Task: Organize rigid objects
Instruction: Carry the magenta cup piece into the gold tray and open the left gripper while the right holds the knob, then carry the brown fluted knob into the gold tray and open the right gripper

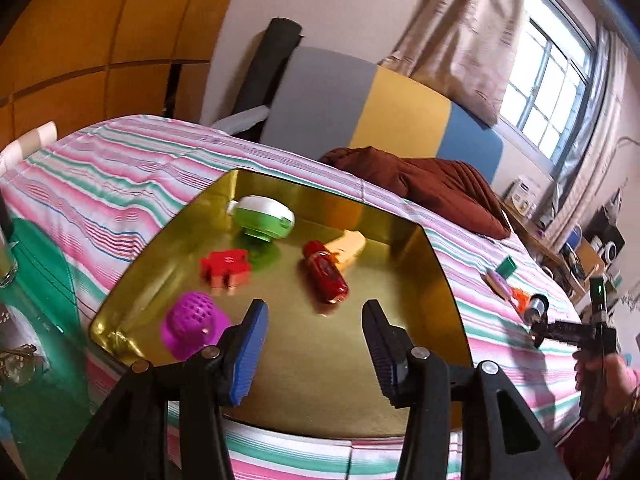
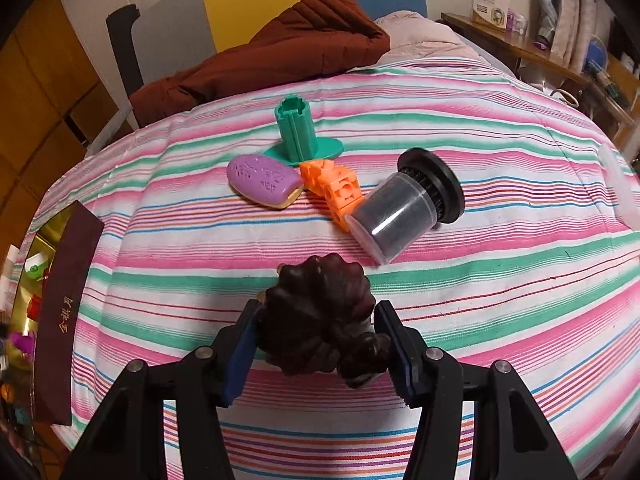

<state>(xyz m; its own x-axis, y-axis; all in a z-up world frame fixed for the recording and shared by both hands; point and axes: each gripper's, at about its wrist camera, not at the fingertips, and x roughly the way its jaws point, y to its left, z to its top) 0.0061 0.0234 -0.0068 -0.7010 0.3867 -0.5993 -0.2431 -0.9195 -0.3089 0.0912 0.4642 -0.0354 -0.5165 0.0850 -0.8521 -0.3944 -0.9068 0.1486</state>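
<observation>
Over the gold tray [image 1: 400,380] on the striped bedspread [image 1: 120,184], the left hand-held gripper [image 1: 316,320] hangs with its jaws spread and nothing between them. In the tray lie five pieces: a red bottle-shaped toy [image 1: 325,276] with its long axis running from the tray's far side toward the near right, an orange block [image 1: 349,246] touching its far end, a red jigsaw-shaped piece [image 1: 225,266] lying flat, a green and white round piece [image 1: 264,216] tilted on its stem, and a purple mesh dome [image 1: 192,326] at the near left corner.

Across on the bed, the right hand-held gripper [image 2: 318,330] pinches a dark ridged pumpkin-shaped piece [image 2: 320,312], both pads against its sides. Beyond it sits a small cluster: a purple oval bar [image 2: 264,180] lying flat with its long axis left to right, an orange cube piece [image 2: 334,186] touching it, a green spool [image 2: 298,132] standing upright on its flange, and a clear cylinder on a black base [image 2: 400,210] tipped over, its clear end pointing toward the camera.
</observation>
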